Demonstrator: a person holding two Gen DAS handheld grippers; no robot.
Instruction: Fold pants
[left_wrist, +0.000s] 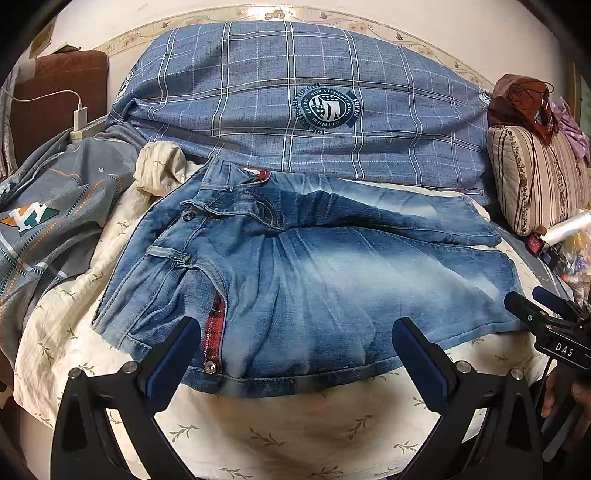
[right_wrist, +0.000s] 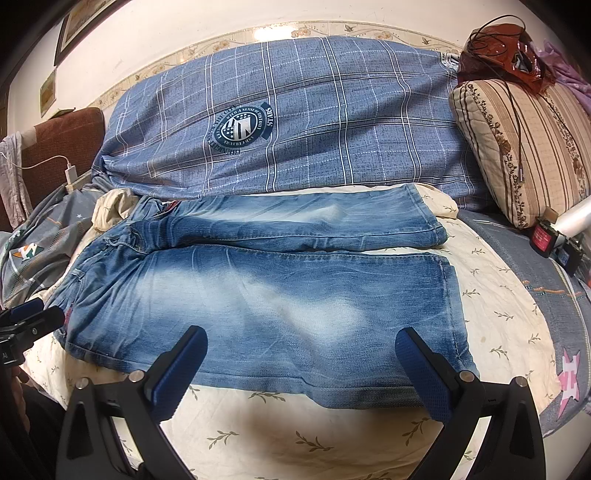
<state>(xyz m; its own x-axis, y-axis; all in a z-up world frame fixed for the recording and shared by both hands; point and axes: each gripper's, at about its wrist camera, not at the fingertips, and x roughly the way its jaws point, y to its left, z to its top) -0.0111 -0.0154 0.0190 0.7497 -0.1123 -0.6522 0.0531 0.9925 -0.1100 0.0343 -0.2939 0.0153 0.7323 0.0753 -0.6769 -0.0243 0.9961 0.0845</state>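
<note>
1. A bed covered by a cream sheet with a leaf print (right_wrist: 295, 435) is carrying everything.
2. A large blue plaid quilt with a round emblem (right_wrist: 295, 122) is lying along the far side.
3. The faded blue denim pants (right_wrist: 258, 295) are lying flat on the sheet, legs side by side, waistband pointing left.
4. A striped beige pillow (right_wrist: 524, 147) is sitting at the right.
5. The left claw (left_wrist: 291, 354) is hovering wide open above the waist end, gripping nothing.
6. The right claw (right_wrist: 301, 363) is hovering wide open above the near leg, gripping nothing.
</note>
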